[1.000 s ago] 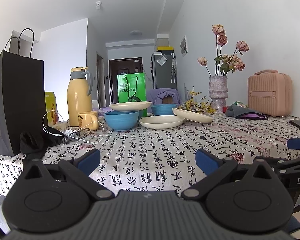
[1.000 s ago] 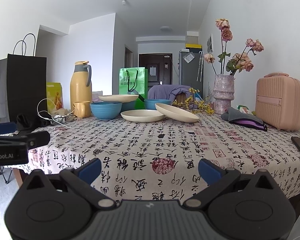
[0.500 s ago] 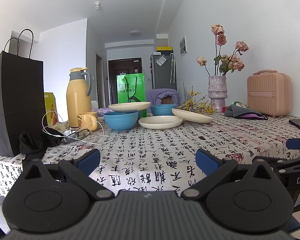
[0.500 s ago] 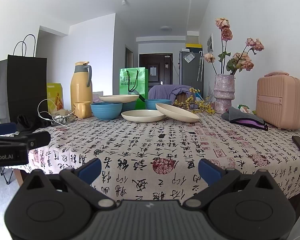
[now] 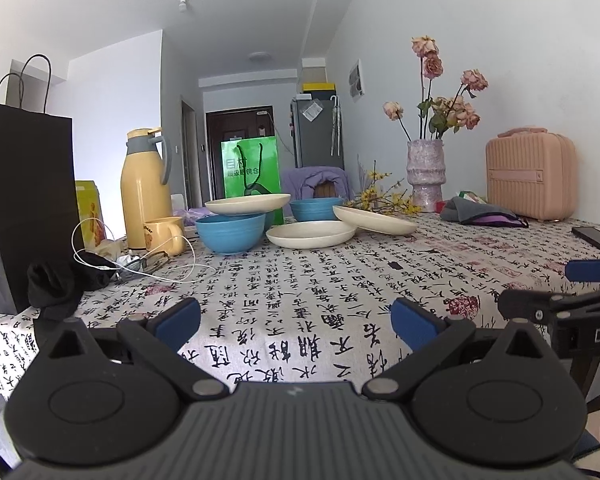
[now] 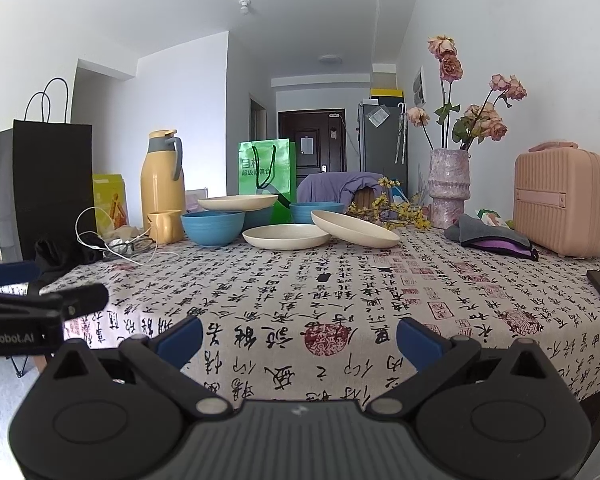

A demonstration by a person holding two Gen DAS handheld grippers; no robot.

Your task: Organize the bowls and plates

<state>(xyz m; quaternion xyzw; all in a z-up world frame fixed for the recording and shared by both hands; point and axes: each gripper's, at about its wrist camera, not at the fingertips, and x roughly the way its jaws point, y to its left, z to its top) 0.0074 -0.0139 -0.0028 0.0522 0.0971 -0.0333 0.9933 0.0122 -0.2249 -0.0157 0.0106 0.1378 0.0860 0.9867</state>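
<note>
Both wrist views low, side by side, facing table [image 5: 300,280]; dishes far.

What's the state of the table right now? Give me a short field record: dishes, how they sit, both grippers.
left gripper: open, empty, at the near table edge
right gripper: open, empty, at the near table edge
blue bowls: three; front one, one under the raised plate, one behind
cream plates: three
raised plate: resting on two blue bowls
flat plate: on the tablecloth
tilted plate: leaning on the flat plate's rim
stacking: not yet done
nearby: yellow mug, yellow thermos jug
</note>
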